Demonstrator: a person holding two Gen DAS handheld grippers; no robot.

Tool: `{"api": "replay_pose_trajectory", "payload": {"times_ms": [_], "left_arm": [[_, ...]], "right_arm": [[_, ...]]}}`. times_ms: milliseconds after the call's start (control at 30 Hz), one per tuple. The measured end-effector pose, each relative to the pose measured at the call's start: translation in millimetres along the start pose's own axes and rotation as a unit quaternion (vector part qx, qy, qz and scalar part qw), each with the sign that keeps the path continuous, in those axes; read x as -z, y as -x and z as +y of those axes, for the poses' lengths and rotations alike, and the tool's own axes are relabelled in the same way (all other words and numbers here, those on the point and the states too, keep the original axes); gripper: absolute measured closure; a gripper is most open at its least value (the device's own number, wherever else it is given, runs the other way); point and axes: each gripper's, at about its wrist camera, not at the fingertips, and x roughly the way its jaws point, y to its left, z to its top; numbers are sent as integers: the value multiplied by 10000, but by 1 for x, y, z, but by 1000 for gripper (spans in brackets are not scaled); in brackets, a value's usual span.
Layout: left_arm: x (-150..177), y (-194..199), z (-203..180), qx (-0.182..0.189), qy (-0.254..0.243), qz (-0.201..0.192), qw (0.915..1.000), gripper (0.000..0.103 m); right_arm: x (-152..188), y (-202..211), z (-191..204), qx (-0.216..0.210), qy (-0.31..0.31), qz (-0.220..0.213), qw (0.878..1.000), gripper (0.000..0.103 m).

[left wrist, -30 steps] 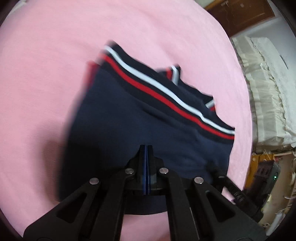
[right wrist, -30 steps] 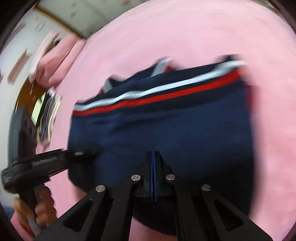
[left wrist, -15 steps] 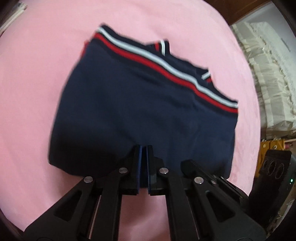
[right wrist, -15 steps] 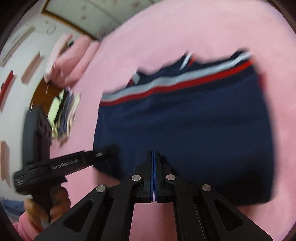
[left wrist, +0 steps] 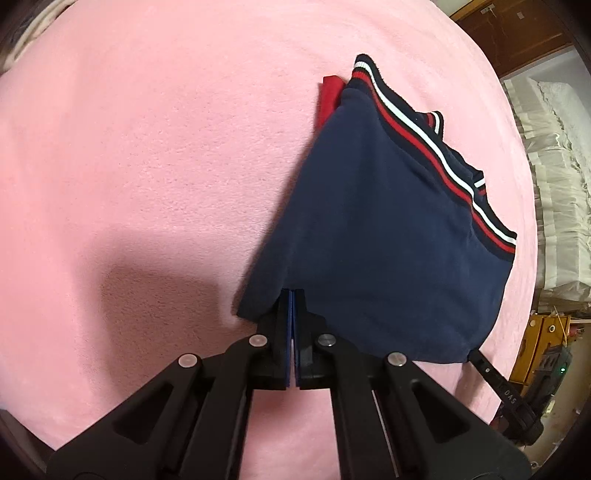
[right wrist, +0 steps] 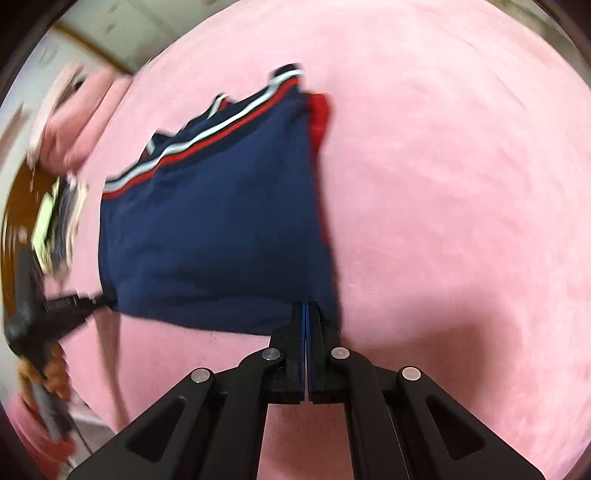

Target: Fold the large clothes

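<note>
A folded navy garment (left wrist: 388, 229) with a red and white striped hem lies on a pink blanket (left wrist: 147, 166). My left gripper (left wrist: 291, 295) is shut on its near left corner, with the cloth creasing up from the pinch. The right gripper (left wrist: 491, 373) shows at the garment's near right corner. In the right wrist view, which is blurred, my right gripper (right wrist: 306, 306) is shut on the near right corner of the garment (right wrist: 214, 229). The left gripper (right wrist: 62, 306) pinches the far corner there, held by a hand (right wrist: 44, 369). A red layer (right wrist: 319, 118) peeks out along one side.
Pink blanket (right wrist: 461, 184) spreads wide around the garment. Cream ruffled bedding (left wrist: 554, 184) and dark wooden furniture (left wrist: 517, 29) lie past the bed's right side. A pink pillow (right wrist: 81, 122) and a pile of items (right wrist: 55, 214) sit at the left.
The garment, bunched in front of both grippers a second ago, now lies spread on the blanket. It has shifted right in the left wrist view and left in the right wrist view.
</note>
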Motion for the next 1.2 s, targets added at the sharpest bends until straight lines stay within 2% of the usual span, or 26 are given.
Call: {"api": "replay_pose_trajectory", "payload": {"times_ms": [100, 167, 200, 300, 467, 567, 700, 833, 1067, 1133, 1167, 1200], "left_arm": [[7, 20, 4, -53, 107, -43, 9999, 102], [8, 24, 4, -4, 221, -94, 9997, 102], [12, 26, 2, 12, 247, -93, 9997, 102], [24, 34, -4, 44, 331, -88, 9994, 102], [42, 24, -6, 258, 843, 133, 9960, 102], [47, 15, -12, 337, 935, 206, 9948, 102], [47, 15, -4, 499, 1114, 216, 9923, 102], [46, 19, 7, 573, 1323, 153, 9894, 102], [53, 22, 22, 672, 1550, 190, 9854, 101], [53, 23, 22, 729, 1571, 173, 9847, 95], [52, 24, 22, 811, 1582, 144, 9840, 82], [51, 25, 21, 926, 1594, 80, 9828, 62]], "right_arm": [[0, 20, 15, 269, 213, -334, 9989, 103], [-5, 33, 41, 62, 246, -565, 9981, 103], [-10, 38, 50, -199, 106, -655, 9976, 103], [-29, 27, 84, -749, -22, -693, 9948, 103], [-57, -4, 140, -798, 422, -551, 9944, 103], [-71, -41, 173, -678, 398, -226, 9966, 103], [-74, -79, 189, -115, 318, 230, 9992, 103], [-72, -98, 198, 198, 207, 289, 9992, 103], [-80, -113, 227, 697, 600, 373, 9951, 102], [-82, -116, 231, 728, 625, 357, 9947, 102], [-83, -117, 233, 733, 622, 354, 9947, 102], [-84, -118, 235, 738, 631, 365, 9946, 102]]}}
